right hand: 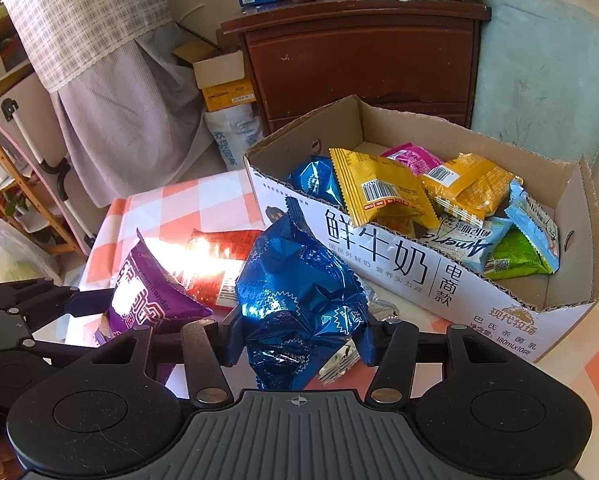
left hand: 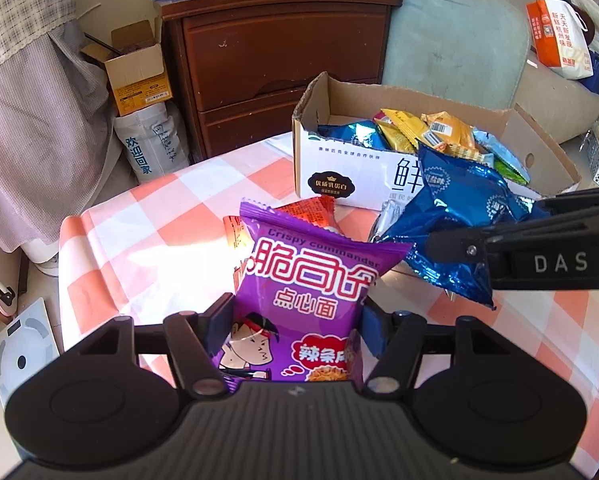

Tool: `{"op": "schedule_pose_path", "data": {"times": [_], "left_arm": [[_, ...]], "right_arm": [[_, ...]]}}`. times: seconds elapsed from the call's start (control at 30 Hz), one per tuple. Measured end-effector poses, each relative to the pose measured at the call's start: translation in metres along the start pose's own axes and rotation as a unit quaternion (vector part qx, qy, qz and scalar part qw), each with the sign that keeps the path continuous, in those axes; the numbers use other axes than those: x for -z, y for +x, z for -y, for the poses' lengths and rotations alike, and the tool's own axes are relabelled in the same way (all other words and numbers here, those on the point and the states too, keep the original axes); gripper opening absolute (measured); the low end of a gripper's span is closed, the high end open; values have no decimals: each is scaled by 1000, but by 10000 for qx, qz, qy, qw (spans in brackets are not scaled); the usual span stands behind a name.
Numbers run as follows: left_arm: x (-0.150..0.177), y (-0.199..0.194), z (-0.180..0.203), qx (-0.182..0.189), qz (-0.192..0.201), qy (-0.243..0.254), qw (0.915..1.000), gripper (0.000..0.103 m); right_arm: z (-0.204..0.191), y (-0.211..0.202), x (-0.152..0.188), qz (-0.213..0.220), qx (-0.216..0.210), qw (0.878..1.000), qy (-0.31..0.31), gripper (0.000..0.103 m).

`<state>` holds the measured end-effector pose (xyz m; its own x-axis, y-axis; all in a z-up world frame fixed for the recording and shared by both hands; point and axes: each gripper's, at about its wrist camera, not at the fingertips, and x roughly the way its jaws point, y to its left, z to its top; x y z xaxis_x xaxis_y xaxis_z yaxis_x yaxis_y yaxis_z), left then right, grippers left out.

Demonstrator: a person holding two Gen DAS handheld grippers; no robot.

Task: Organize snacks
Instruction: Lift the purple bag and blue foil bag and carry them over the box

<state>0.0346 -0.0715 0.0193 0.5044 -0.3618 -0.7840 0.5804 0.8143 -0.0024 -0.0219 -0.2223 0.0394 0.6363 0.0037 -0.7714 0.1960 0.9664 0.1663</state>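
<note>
My left gripper [left hand: 297, 322] is shut on a purple snack bag [left hand: 307, 292], held upright above the checked tablecloth [left hand: 163, 216]. The purple bag [right hand: 147, 296] also shows at the left of the right wrist view. My right gripper [right hand: 299, 334] is shut on a shiny blue foil bag [right hand: 299, 300], lifted off the table; the same blue bag [left hand: 459, 216] hangs at right in the left wrist view. Behind both stands an open cardboard milk box [right hand: 379, 256] holding several snack packs. A red snack bag [right hand: 219, 268] lies on the table between the two held bags.
A silver packet [right hand: 339, 364] lies on the cloth under the blue bag. A brown wooden cabinet [left hand: 275, 52] stands behind the table, with cardboard boxes [left hand: 139, 72] and a white sack [left hand: 151, 140] to its left. A pale green chair [right hand: 547, 76] is at the back right.
</note>
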Motion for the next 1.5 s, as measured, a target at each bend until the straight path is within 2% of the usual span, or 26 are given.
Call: {"op": "schedule_pose_path", "data": {"times": [0.47,0.77,1.1,1.5], "left_arm": [[-19,-4,9,-68,213,-117,9997,63],[-44,-15,3,-70,542,-514,9972,64],[-63,-19,14,64,831,-609,9947,64],[-97,-8,30,85,1100,-504,9926,64]], "right_arm": [[15,-20,-9,306,49,9994,143,52],[38,-42,-23,705,139,9965,427,52],[72,-73,-38,1308,494,9864,860,52],[95,-82,-40,1572,737,9757,1339,52]]}}
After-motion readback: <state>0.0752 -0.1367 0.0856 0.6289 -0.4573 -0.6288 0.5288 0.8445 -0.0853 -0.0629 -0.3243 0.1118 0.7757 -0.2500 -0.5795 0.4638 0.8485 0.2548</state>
